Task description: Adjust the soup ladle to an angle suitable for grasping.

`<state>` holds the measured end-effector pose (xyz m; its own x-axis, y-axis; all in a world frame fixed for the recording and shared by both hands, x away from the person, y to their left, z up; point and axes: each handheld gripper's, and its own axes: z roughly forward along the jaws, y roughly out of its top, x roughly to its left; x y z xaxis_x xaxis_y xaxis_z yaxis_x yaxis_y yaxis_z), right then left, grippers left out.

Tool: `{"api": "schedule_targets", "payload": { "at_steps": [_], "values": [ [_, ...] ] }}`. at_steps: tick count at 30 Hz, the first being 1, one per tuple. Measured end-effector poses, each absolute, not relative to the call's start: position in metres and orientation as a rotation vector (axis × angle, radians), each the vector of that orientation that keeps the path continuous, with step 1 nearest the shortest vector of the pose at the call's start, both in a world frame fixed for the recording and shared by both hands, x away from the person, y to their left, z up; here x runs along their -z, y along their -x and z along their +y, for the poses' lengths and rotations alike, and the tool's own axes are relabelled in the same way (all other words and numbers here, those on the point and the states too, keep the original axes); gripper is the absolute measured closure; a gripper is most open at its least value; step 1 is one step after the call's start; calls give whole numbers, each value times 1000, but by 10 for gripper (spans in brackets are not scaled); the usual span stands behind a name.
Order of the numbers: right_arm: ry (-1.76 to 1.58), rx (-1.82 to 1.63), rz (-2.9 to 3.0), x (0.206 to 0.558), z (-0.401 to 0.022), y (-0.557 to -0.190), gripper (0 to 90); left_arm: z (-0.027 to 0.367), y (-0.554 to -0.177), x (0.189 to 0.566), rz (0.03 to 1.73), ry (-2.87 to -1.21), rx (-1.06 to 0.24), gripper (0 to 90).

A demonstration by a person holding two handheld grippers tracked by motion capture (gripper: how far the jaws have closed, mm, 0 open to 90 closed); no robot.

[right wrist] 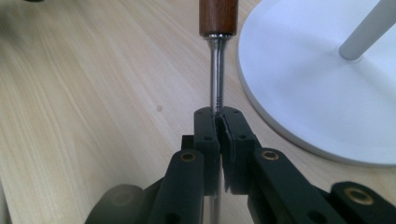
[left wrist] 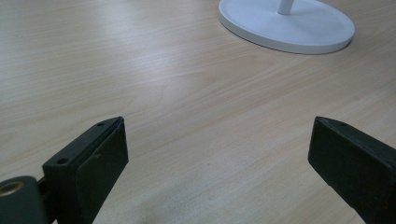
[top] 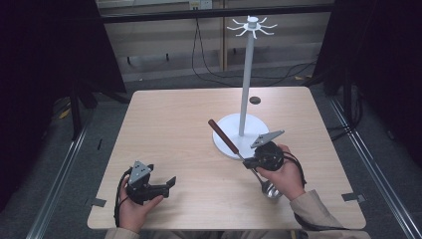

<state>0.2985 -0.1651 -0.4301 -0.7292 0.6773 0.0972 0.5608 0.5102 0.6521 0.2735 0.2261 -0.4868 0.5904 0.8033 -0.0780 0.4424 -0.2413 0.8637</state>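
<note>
Ladle (top: pixel 234 144) shaft clenched in right claw (right wrist: pixel 218 122), bowl half hidden behind hand (top: pixel 283 174); left claw (left wrist: pixel 219 158) released, empty.

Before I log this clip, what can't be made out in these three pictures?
- Ladle bowl: high view, mostly behind the right hand.
- Ladle's lower shaft: right gripper view, hidden by the right gripper.
- Stand pole and hooks: left gripper view, cut off by the top edge.
- Dark disc on the table: high view, too small to identify.

Left gripper (top: pixel 169 185), lower left of high view: jaws spread wide, hand (top: pixel 134 206) wrapped around body. Right gripper (top: pixel 247 163), lower centre-right: jaws pinched together, right hand (top: pixel 283 174) behind.
</note>
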Motion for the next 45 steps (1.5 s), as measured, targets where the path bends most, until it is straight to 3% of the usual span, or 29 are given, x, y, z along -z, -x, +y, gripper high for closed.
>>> {"api": "schedule_targets", "payload": {
  "at_steps": [45],
  "values": [
    [-1052,-1402,1988,393,-199,-282,863,226,-275,488,998,-1850,-449,24]
  ]
}}
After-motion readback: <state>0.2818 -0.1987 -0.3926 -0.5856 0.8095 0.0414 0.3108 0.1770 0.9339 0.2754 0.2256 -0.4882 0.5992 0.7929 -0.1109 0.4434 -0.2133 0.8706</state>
